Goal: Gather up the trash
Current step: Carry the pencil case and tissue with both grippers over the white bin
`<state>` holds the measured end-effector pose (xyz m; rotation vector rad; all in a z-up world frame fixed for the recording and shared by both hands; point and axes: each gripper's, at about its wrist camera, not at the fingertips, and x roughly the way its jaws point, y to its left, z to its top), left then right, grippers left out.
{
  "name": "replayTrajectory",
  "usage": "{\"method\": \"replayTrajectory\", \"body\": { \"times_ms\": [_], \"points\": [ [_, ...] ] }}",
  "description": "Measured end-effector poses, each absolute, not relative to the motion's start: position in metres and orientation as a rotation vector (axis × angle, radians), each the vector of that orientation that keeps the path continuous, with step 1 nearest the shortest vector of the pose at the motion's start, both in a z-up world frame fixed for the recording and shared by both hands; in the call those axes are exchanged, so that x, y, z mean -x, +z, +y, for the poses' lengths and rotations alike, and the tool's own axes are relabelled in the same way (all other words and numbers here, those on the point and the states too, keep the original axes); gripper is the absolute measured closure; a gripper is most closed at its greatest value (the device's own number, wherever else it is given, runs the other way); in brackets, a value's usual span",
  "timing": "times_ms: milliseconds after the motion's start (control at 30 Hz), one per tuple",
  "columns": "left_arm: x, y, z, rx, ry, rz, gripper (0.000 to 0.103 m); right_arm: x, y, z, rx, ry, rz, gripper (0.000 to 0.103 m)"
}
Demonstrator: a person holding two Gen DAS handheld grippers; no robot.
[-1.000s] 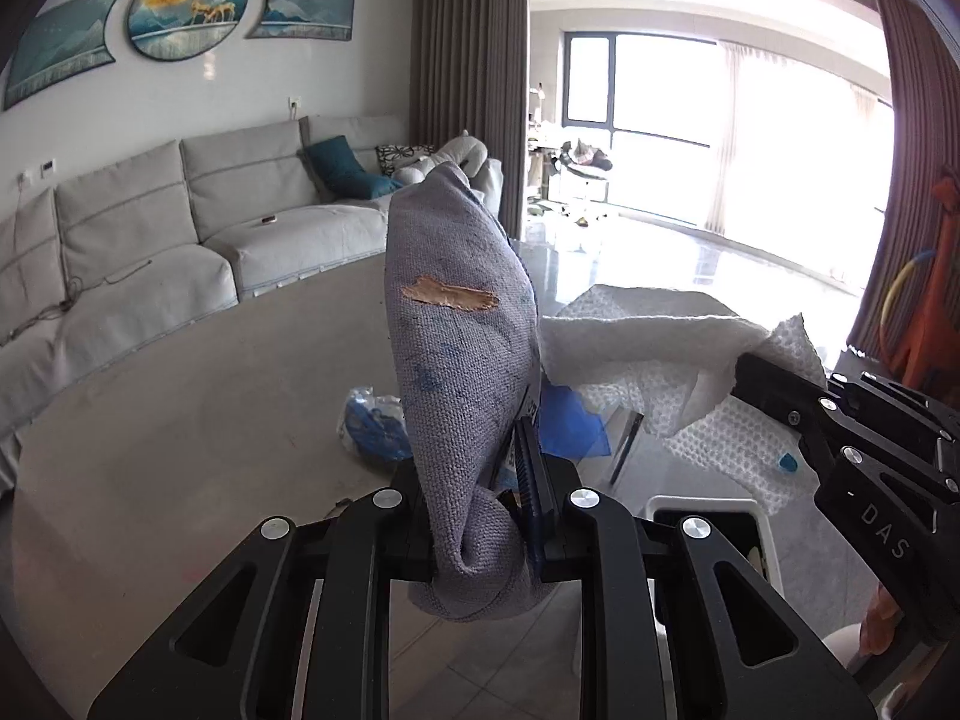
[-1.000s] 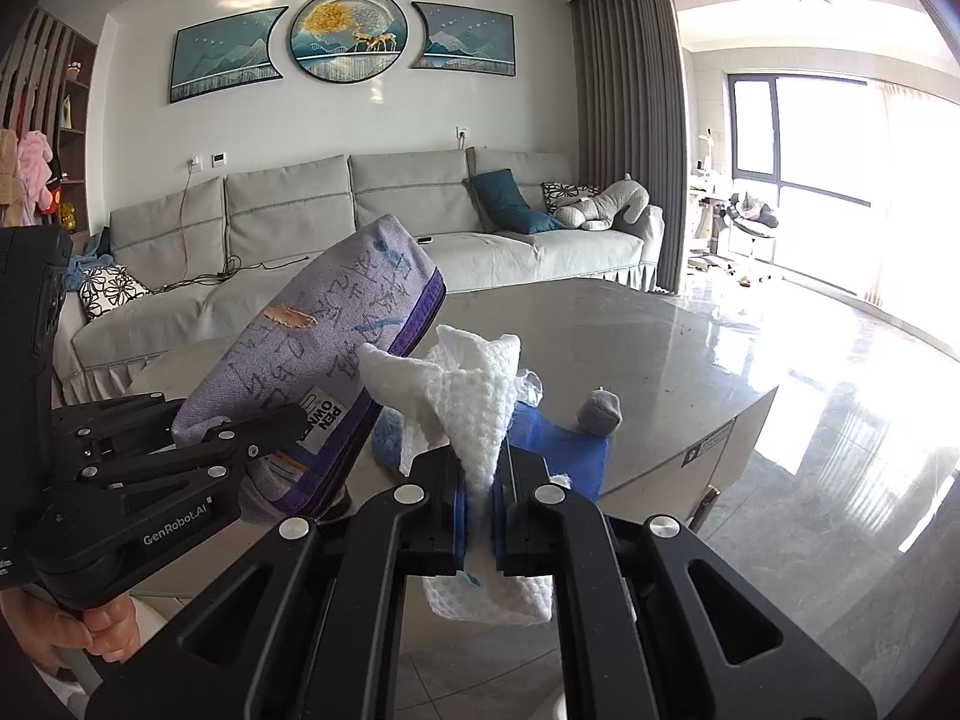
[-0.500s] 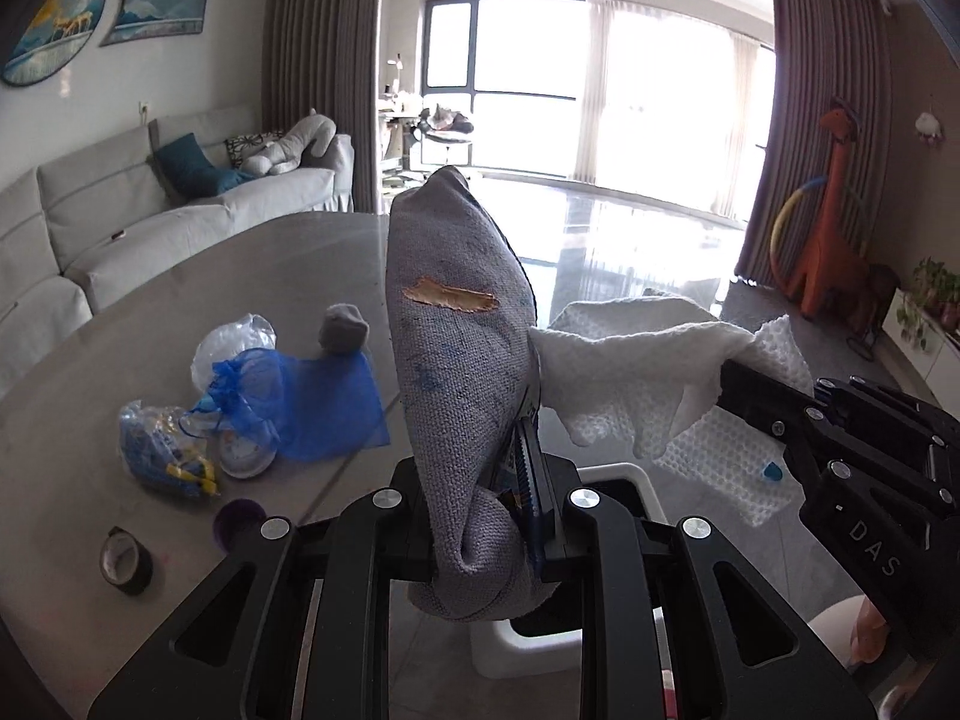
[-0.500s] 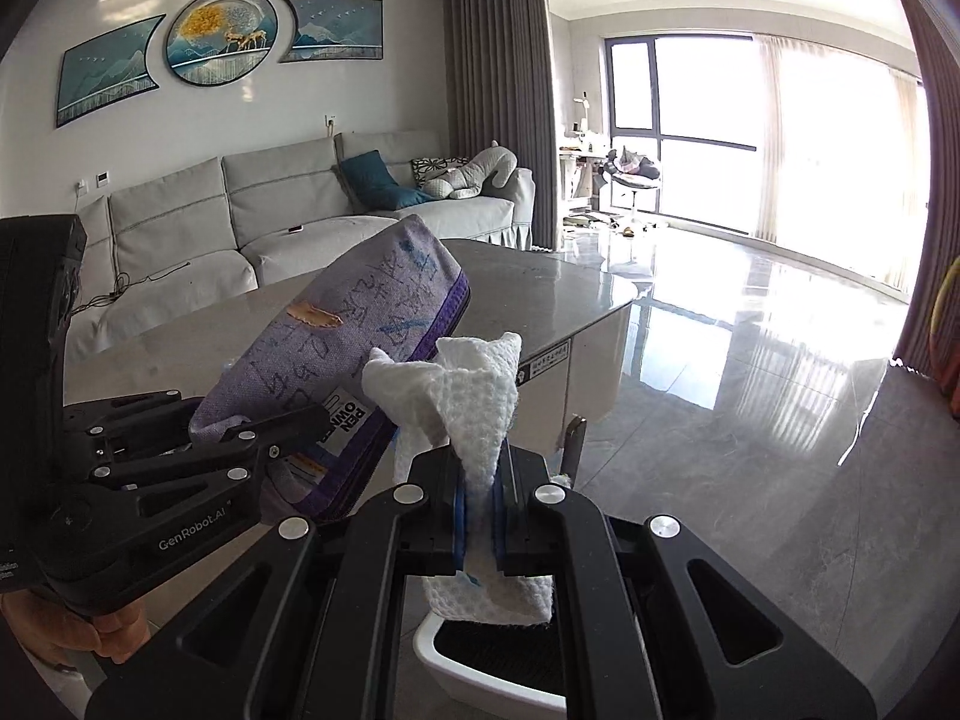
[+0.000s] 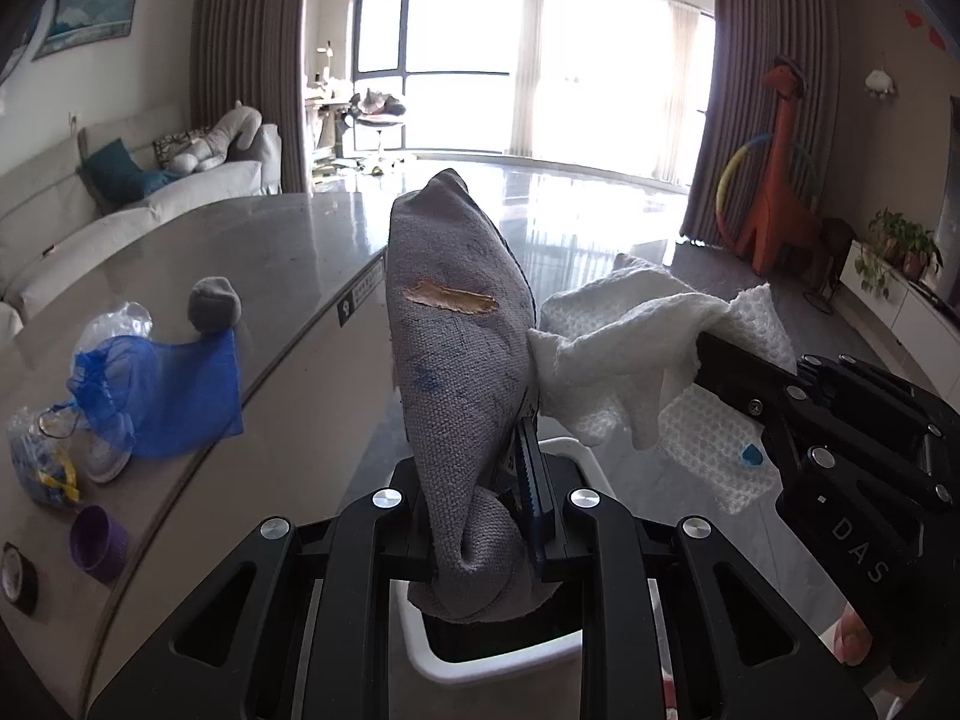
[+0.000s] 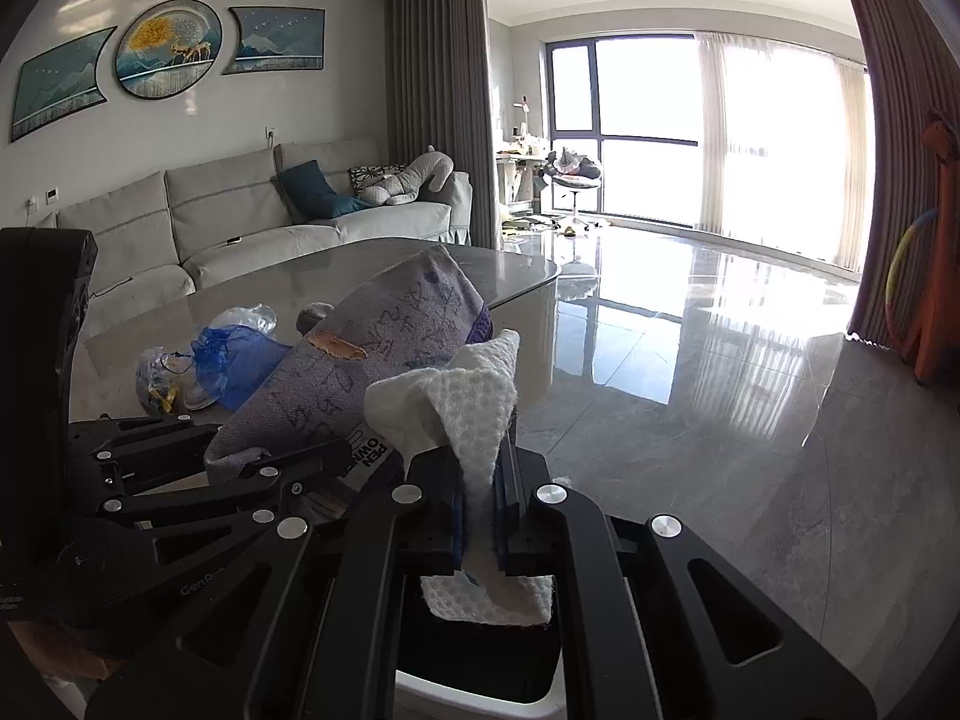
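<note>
My left gripper (image 5: 486,516) is shut on a grey fabric pouch (image 5: 456,360) with a brown torn patch, which stands up between the fingers. Just to its right, my right gripper (image 5: 705,360) is shut on a crumpled white paper towel (image 5: 612,348). In the right wrist view the towel (image 6: 468,408) sticks up from the right gripper (image 6: 480,516), and the pouch (image 6: 384,372) leans in from the left gripper (image 6: 324,462). A white bin (image 5: 438,669) with a dark inside sits directly below both grippers, its rim (image 6: 480,702) also low in the right wrist view.
The grey table (image 5: 270,276) at left carries a blue mesh bag (image 5: 162,396), a grey ball (image 5: 213,303), a plastic packet (image 5: 42,462), a purple cup (image 5: 99,543) and a tape roll (image 5: 18,576). Glossy floor (image 6: 720,390) lies ahead. An orange giraffe toy (image 5: 780,180) stands far right.
Both views have swung from the sofa toward the window and both grippers have sunk. The white bin has come into view beneath them. Both grips stay the same.
</note>
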<state>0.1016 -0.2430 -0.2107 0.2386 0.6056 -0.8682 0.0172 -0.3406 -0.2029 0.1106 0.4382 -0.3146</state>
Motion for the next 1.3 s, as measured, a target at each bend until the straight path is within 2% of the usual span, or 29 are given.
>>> {"method": "replayTrajectory", "body": {
  "times_ms": [967,1167,1200,1267,1300],
  "points": [
    [-0.127,-0.315,-0.308,-0.334,-0.890,0.845,0.082,-0.037,-0.269,-0.372,-0.157,-0.391,0.584,0.094],
    [-0.133,-0.330,-0.315,-0.372,-0.877,0.874,0.077,-0.038,-0.271,-0.375,-0.166,-0.391,0.600,0.094],
    [-0.134,-0.332,-0.315,-0.376,-0.876,0.883,0.073,-0.039,-0.271,-0.374,-0.162,-0.390,0.603,0.094],
    [-0.138,-0.337,-0.316,-0.376,-0.866,0.919,0.044,-0.039,-0.272,-0.374,-0.155,-0.388,0.608,0.094],
    [-0.143,-0.341,-0.318,-0.377,-0.853,0.939,0.006,-0.042,-0.271,-0.373,-0.151,-0.388,0.612,0.094]
  ]
}}
